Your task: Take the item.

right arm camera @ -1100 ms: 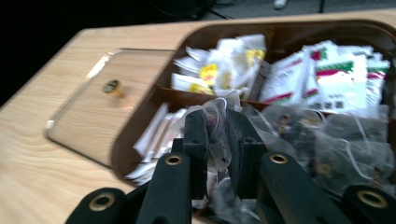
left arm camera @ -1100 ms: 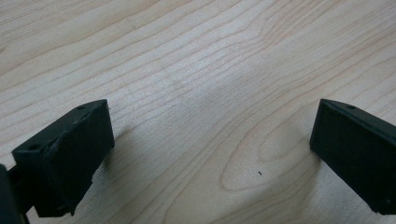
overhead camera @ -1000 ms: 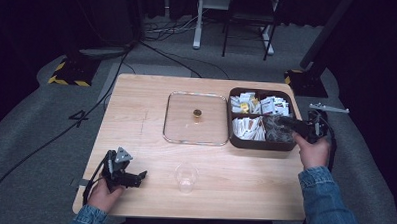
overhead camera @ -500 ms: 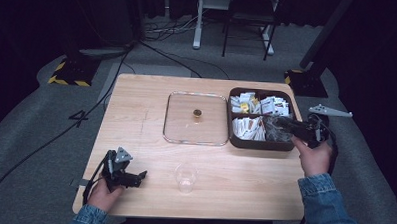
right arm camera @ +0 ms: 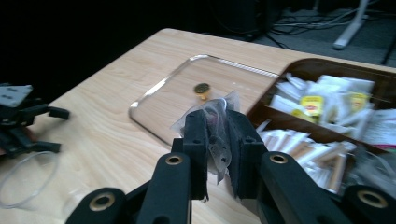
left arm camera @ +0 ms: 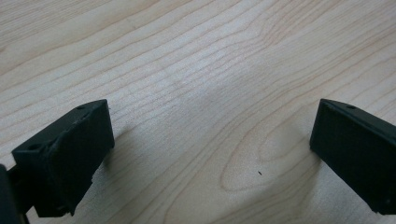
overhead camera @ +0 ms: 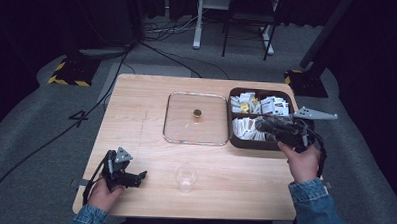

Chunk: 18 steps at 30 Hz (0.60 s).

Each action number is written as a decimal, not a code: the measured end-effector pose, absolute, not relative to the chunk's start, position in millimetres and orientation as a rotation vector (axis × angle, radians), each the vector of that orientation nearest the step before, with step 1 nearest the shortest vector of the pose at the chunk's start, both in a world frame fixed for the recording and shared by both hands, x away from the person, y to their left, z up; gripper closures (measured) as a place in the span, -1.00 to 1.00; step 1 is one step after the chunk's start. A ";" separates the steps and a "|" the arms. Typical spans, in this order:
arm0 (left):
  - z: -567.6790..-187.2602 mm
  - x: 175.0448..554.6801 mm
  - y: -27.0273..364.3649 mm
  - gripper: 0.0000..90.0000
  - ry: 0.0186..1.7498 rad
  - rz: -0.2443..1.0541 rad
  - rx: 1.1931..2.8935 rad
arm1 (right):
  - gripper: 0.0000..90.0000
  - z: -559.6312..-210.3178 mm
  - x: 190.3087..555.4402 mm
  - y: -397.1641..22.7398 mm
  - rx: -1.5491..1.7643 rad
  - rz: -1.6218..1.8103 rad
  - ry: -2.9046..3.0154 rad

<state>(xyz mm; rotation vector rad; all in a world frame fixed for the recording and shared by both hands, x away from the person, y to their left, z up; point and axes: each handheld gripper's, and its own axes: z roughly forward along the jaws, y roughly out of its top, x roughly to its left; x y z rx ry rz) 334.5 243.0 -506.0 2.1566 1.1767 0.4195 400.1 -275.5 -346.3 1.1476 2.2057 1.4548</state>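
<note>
My right gripper [overhead camera: 264, 126] hovers over the front left part of the brown compartment box [overhead camera: 258, 144]. In the right gripper view its jaws [right arm camera: 217, 122] are shut on a small clear plastic packet [right arm camera: 216, 133] with something dark inside. A clear plastic cup [overhead camera: 185, 177] stands near the table's front edge, and it also lies low at the left as the cup [right arm camera: 23, 179] in the right gripper view. My left gripper [overhead camera: 140, 176] rests on the wood at the front left, its jaws [left arm camera: 210, 140] open and wide apart with bare table between them.
A clear glass lid [overhead camera: 181, 122] with a gold knob [overhead camera: 197, 113] lies flat mid-table, left of the box. The box holds tea bags and paper sachets [right arm camera: 322, 100]. Cables, a chair and a desk leg stand on the dark floor beyond the table.
My right gripper has moved left and a little up over the box with the packet in its jaws. The left gripper has stayed put.
</note>
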 end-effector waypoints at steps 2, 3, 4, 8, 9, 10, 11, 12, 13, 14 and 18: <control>-506.0 334.5 243.0 -1.00 1.177 0.420 2.157 | 0.77 -346.3 396.1 -263.5 1.107 1.475 2.234; -506.0 334.5 243.0 -1.00 1.177 0.420 2.156 | 0.77 -346.2 394.7 -259.1 1.093 1.477 2.246; -506.0 334.5 243.0 -1.00 1.177 0.420 2.156 | 0.77 -346.1 393.3 -254.7 1.076 1.478 2.259; -506.0 334.5 243.0 -1.00 1.177 0.419 2.156 | 0.77 -345.8 388.7 -241.3 1.029 1.489 2.293; -506.0 334.5 243.0 -1.00 1.177 0.419 2.156 | 0.77 -346.2 387.4 -237.0 1.013 1.489 2.308; -506.0 334.5 243.0 -1.00 1.177 0.419 2.156 | 0.77 -347.1 385.9 -231.3 0.998 1.496 2.327; -506.0 334.5 243.0 -1.00 1.177 0.419 2.156 | 0.77 -348.7 384.2 -223.5 0.973 1.504 2.352; -506.0 334.5 243.0 -1.00 1.177 0.420 2.156 | 0.77 -348.7 384.2 -223.5 0.973 1.504 2.352; -506.0 334.5 243.0 -1.00 1.177 0.419 2.157 | 0.77 -350.2 382.0 -214.9 0.955 1.504 2.379; -506.0 334.5 243.0 -1.00 1.177 0.419 2.156 | 0.77 -350.2 382.0 -214.9 0.955 1.504 2.379; -506.0 334.5 243.0 -1.00 1.177 0.419 2.156 | 0.77 -352.7 375.6 -194.4 0.907 1.486 2.417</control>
